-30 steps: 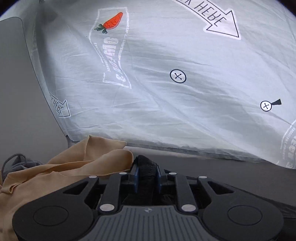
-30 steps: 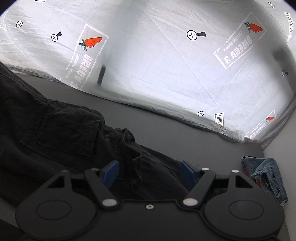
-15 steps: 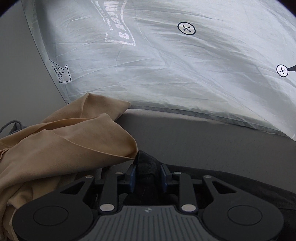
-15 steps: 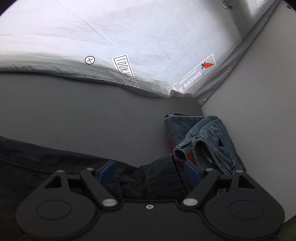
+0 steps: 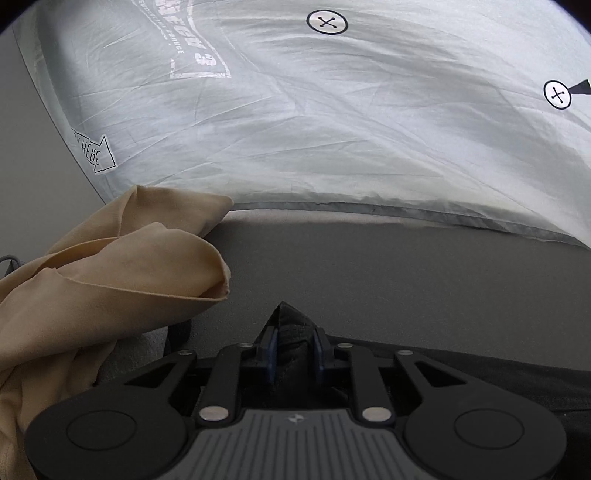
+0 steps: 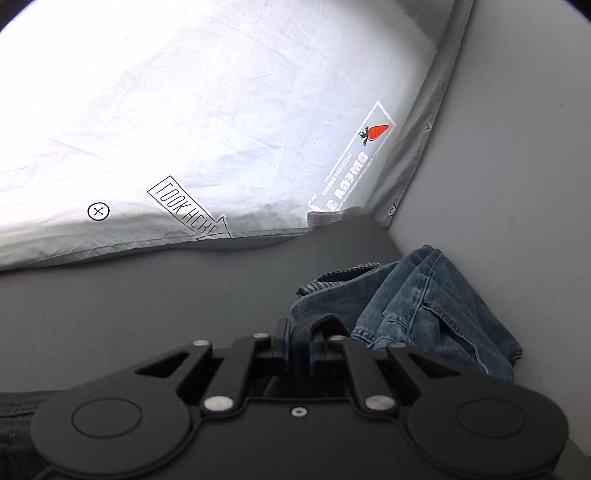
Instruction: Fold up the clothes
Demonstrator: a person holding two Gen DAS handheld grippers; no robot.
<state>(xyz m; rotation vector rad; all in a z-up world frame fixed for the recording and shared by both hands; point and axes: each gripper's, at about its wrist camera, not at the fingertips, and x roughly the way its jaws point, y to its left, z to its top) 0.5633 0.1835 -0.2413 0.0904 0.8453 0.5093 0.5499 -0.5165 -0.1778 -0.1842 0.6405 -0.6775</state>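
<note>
Left tool (image 5: 293,356) clamped on a peak of black cloth (image 5: 290,325) at bottom centre of the left view, over grey surface (image 5: 406,280). Tan garment (image 5: 110,288) heaped at lower left. Behind, pale sheet (image 5: 332,129) with a "HERE" arrow (image 5: 94,153) at left and crossed-circle marks (image 5: 327,22) near the top.

Right tool (image 6: 299,349) just closed, pinched on a dark fold at bottom centre of the right view. Jeans (image 6: 424,306) crumpled at lower right. On the sheet, "LOOK HERE" arrow (image 6: 190,208) at centre left and a carrot label (image 6: 375,131), lettering mirrored, right of centre.
</note>
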